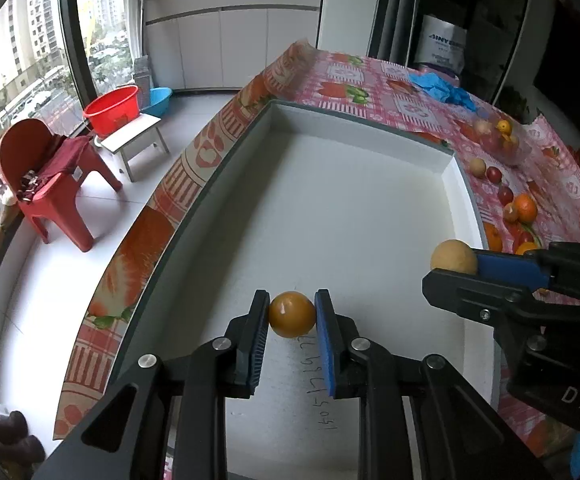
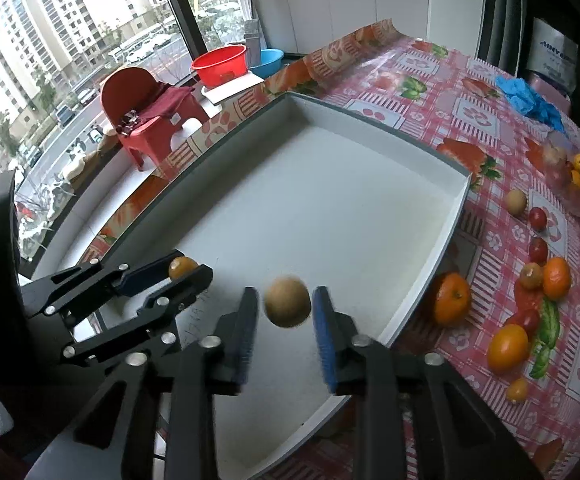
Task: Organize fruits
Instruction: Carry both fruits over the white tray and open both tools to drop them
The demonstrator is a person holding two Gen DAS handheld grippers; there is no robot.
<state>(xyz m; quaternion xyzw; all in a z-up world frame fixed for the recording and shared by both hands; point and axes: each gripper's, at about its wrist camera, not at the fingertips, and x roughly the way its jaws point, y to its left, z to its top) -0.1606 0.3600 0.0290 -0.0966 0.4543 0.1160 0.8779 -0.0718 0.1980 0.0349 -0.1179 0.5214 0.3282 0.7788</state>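
A shallow white box point(image 1: 362, 118) point(image 2: 374, 122) lies on the pink fruit-print tablecloth. My left gripper point(image 1: 292, 312) is shut on a small yellow-orange fruit point(image 1: 292, 314), held low over the box's near floor. The right wrist view shows the same gripper point(image 2: 189, 270) and fruit point(image 2: 182, 267) at the left. My right gripper point(image 2: 284, 308) is open, with a round tan fruit point(image 2: 288, 306) blurred between its fingers. There is a gap at the left pad. In the left wrist view the right gripper point(image 1: 452, 270) and tan fruit point(image 1: 454, 258) hang over the box's right rim.
Loose fruit lies right of the box: a mandarin point(image 2: 452, 298) against its wall, another mandarin point(image 2: 557, 278), a large yellow-orange fruit point(image 2: 507, 348), small red fruits point(image 2: 537, 218) and a tan fruit point(image 2: 516, 201). A clear container of fruit point(image 2: 578, 184) and blue gloves point(image 2: 530, 100) sit farther back.
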